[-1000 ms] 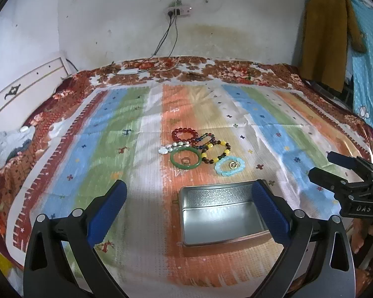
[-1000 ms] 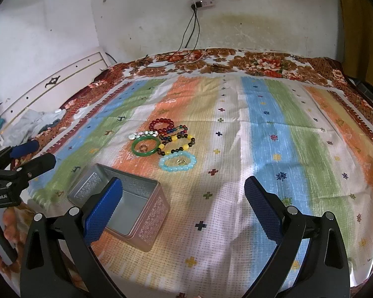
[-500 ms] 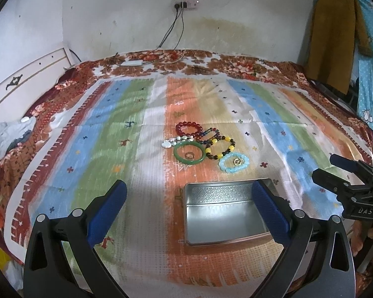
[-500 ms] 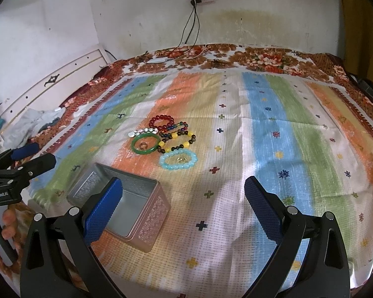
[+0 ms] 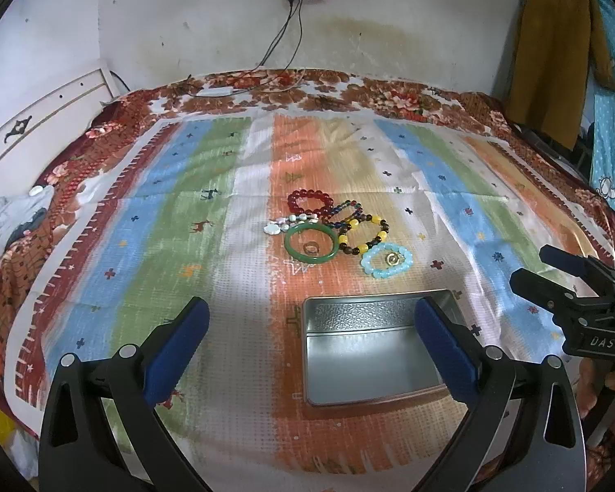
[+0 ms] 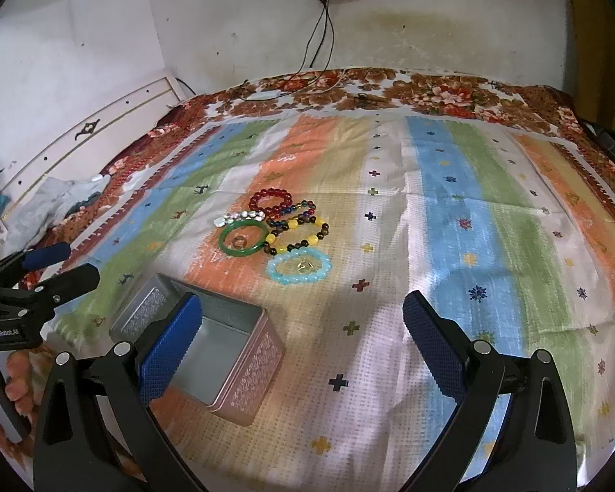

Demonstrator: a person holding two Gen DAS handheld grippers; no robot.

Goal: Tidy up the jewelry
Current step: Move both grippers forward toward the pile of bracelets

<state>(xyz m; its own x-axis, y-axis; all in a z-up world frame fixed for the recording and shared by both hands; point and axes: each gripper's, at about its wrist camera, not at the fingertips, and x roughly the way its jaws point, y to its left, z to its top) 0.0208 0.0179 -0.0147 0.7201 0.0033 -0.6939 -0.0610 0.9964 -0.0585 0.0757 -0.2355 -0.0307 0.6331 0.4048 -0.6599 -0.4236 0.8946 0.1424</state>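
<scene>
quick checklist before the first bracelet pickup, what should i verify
1. Left claw open and holding nothing: ok.
2. Right claw open and holding nothing: ok.
3. Tin box lid off, inside bare: ok.
4. Light blue bracelet lies nearest the box, apart from the green bangle: ok.
5. Small ring inside the blue bracelet would stay behind: cannot tell.
6. Beaded bracelets free of overlap: not ok.

The left gripper (image 5: pixel 309 320) and the right gripper (image 6: pixel 303 315) both hang level with jaws spread wide, each showing at the other's three and nine o'clock edge.
</scene>
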